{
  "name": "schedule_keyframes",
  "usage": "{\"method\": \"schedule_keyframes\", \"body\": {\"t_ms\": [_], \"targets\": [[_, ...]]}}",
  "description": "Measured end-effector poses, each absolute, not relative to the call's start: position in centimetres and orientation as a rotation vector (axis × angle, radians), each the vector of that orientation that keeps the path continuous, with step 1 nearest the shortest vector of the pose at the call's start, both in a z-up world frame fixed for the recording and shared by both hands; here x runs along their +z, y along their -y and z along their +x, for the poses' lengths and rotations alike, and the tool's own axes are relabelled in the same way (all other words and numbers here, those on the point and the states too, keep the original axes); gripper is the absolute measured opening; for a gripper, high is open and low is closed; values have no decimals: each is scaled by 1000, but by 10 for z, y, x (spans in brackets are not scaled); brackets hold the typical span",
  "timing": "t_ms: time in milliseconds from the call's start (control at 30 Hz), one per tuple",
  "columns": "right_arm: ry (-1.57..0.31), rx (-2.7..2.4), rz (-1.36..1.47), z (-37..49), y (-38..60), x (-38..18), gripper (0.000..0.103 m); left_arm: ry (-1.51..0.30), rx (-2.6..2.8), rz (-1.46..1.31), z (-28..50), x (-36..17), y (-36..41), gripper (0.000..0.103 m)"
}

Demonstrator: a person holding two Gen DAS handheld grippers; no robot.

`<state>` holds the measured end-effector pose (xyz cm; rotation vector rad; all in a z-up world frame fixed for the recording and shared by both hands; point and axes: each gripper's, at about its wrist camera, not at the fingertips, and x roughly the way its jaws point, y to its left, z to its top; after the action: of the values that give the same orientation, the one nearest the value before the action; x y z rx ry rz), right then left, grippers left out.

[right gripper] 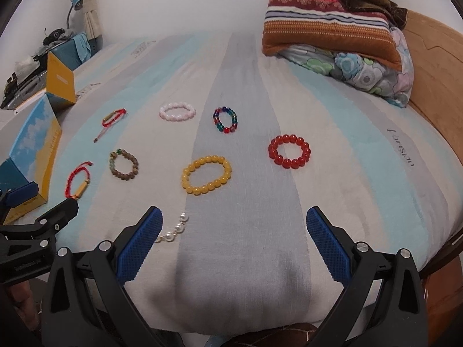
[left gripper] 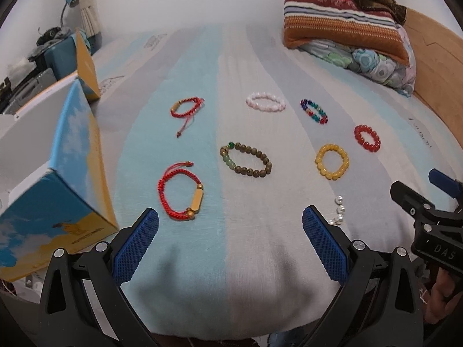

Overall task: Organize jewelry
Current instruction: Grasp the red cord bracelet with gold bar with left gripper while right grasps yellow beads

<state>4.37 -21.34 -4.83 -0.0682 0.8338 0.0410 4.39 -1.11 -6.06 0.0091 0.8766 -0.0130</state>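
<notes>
Several bracelets lie spread on a striped bedsheet (left gripper: 231,260). Nearest my left gripper (left gripper: 230,217) is a red cord bracelet (left gripper: 179,192) with a gold tube; a brown bead bracelet (left gripper: 246,160) lies beyond. My left gripper stands open with nothing between its fingers. My right gripper (right gripper: 234,217) is also open and holds nothing. A short pearl strand (right gripper: 175,228) lies beside its left fingertip. Ahead of it are a yellow bead bracelet (right gripper: 206,178) and a red bead bracelet (right gripper: 289,151). Farther off lie a pink bracelet (right gripper: 177,111), a multicolour one (right gripper: 225,120) and a second red cord bracelet (right gripper: 113,118).
An open blue-and-yellow box (left gripper: 58,179) stands at the bed's left edge, next to my left gripper. Folded striped and floral bedding (right gripper: 332,34) is piled at the far right by a wooden headboard (right gripper: 434,86). Cluttered shelves (right gripper: 29,66) sit far left.
</notes>
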Motion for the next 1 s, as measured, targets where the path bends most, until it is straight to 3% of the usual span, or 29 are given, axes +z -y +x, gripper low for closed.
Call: {"method": "schedule_keyframes", "body": {"t_ms": [433,800,1000], "targets": [[-929,41,-64,112,214,-85,96,-954,27,17,90,-114,-1,97],[-993,74,-54,148,199,-115,92,-929,73,-13,94,-130,-15,98],[-1005,106,-15,150,203,-126,84,-929,76,-44,91,-129,-21,85]]}}
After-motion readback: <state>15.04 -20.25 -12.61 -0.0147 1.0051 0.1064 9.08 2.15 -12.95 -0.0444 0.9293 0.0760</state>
